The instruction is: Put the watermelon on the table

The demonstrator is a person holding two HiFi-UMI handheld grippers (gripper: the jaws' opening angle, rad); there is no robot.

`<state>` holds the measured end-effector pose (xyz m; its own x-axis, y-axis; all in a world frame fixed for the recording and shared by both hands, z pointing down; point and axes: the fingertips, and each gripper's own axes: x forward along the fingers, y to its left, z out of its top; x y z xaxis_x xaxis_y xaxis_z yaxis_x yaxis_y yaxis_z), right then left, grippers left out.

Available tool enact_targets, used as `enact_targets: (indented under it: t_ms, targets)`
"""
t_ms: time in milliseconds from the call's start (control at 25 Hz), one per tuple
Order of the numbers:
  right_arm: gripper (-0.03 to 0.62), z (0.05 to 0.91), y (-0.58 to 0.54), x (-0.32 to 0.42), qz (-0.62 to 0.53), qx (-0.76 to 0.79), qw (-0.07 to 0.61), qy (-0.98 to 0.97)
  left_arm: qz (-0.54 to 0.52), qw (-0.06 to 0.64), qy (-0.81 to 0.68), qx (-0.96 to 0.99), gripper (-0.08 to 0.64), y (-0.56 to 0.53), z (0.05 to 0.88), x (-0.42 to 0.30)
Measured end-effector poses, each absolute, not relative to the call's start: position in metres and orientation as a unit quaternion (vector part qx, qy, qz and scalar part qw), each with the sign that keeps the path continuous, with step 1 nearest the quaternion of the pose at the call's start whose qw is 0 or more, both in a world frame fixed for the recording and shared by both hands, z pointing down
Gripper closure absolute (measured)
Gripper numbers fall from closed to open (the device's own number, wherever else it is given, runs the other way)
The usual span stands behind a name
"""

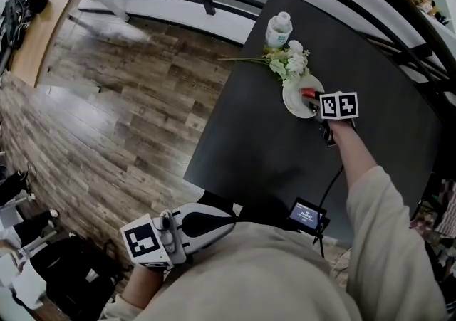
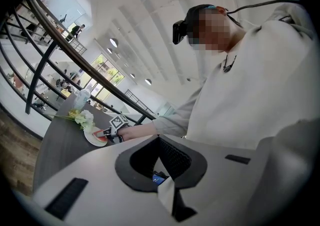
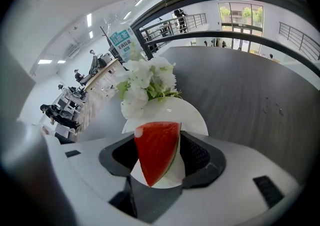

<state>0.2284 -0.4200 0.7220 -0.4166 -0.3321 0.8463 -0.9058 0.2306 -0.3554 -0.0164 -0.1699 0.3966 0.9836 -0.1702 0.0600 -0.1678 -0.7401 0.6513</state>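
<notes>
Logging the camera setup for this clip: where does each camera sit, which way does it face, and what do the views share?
Head view: on the person's head, looking steeply down at the table; both arms, the left gripper and right gripper show.
Left gripper view: on the left gripper, looking level past its fingers at the person's torso and the plate.
Right gripper view: on the right gripper, angled down at the watermelon slice between its fingers, with the plate behind.
Shared: all three show the plate, flowers and bottle.

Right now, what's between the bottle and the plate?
Flowers lie between the bottle and the plate, with the blooms reaching over the plate's rim. The head view shows it best.
</notes>
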Motion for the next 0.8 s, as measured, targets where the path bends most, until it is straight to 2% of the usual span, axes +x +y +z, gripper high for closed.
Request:
enact_targets:
  t_ms: [120, 520, 800]
  targets:
    - [0.344, 0.724, -0.419, 0.229, 0.449, 0.428, 0.321, -0.715, 0.000, 0.351, -0.088, 0.932, 0.554, -0.171, 0.397, -0.016]
    - [0.344, 0.694, -0.416, 0.245, 0.445, 0.453, 0.286, -0.718, 0.002, 0.334, -0.064, 0.940, 0.555, -0.183, 0.389, -0.012]
    - [0.344, 0.638, -0.388, 0.289, 0.437, 0.497, 0.232, -0.713, 0.036, 0.276, -0.011, 0.960, 0.554, -0.185, 0.374, 0.009]
